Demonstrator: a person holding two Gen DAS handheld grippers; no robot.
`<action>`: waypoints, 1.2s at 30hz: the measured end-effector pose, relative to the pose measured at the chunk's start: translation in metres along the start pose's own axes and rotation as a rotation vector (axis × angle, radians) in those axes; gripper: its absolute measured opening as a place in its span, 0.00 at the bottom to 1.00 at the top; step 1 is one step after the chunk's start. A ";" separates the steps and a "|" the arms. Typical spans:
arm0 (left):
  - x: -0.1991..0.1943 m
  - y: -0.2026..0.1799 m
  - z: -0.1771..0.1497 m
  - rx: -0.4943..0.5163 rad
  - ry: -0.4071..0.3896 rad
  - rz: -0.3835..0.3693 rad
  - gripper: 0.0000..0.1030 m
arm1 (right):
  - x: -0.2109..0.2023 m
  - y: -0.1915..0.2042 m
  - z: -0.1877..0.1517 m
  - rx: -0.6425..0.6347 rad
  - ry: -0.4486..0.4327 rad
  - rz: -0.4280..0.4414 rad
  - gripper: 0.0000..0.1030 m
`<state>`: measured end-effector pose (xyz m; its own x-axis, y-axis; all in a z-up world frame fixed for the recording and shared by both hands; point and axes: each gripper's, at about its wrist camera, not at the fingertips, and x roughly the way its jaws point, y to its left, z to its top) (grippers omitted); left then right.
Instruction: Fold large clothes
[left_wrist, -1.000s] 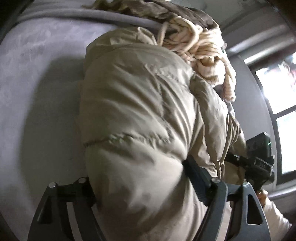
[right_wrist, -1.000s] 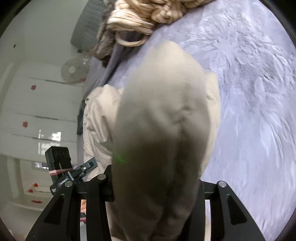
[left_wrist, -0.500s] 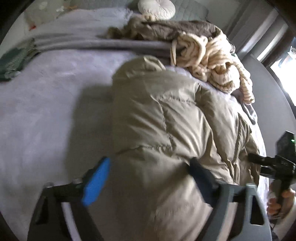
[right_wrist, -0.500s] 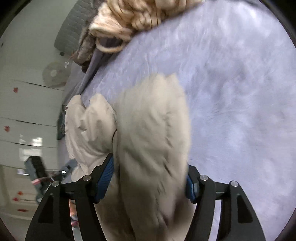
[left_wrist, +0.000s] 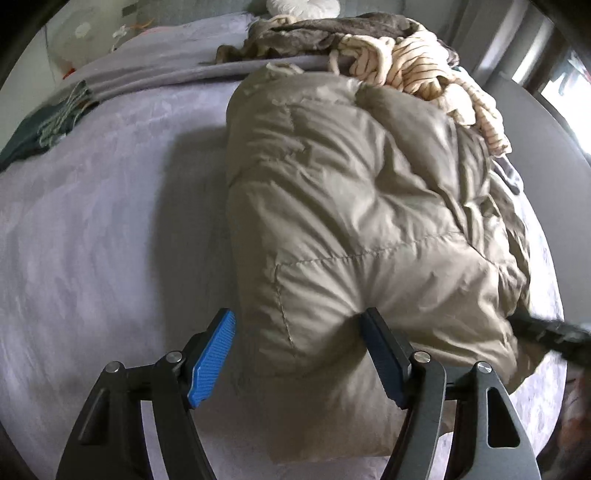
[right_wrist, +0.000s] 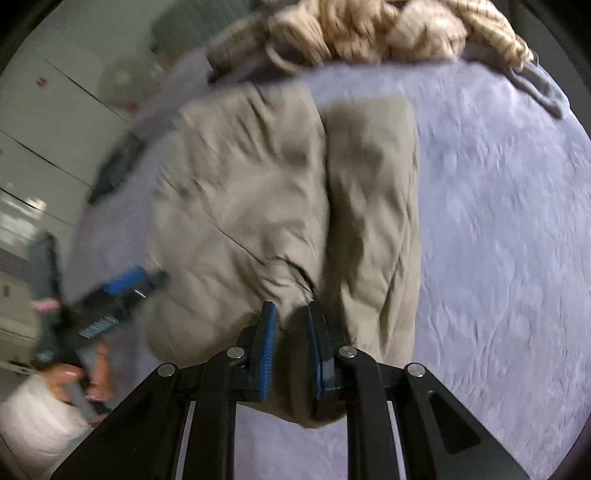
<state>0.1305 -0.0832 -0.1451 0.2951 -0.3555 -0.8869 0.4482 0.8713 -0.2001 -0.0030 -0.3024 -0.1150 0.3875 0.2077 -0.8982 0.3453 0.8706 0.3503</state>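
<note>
Puffer jacket (left_wrist: 351, 206): quilted beige synthetic cloth with a faint sheen, finely wrinkled, stitched seams. Bed cover (left_wrist: 92, 221): matt lilac plush with an embossed texture. Striped garment (left_wrist: 424, 74): soft cream knit. Left gripper (left_wrist: 299, 354): matt black plastic fingers, bright metal pins, ribbed blue pads (left_wrist: 212, 356). Right gripper (right_wrist: 290, 350): same materials.
</note>
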 end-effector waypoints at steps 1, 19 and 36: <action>0.002 0.001 -0.001 -0.014 0.002 0.005 0.78 | 0.011 -0.005 -0.003 -0.005 0.015 -0.044 0.18; 0.002 -0.002 -0.004 -0.016 0.022 0.081 0.85 | -0.013 -0.024 0.059 0.129 -0.152 0.055 0.21; -0.019 -0.005 -0.004 -0.046 0.066 0.144 0.93 | 0.013 -0.001 0.050 0.130 -0.037 -0.052 0.21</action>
<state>0.1195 -0.0791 -0.1285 0.2969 -0.2041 -0.9328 0.3660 0.9266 -0.0863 0.0438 -0.3231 -0.1139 0.3964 0.1455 -0.9065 0.4730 0.8139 0.3375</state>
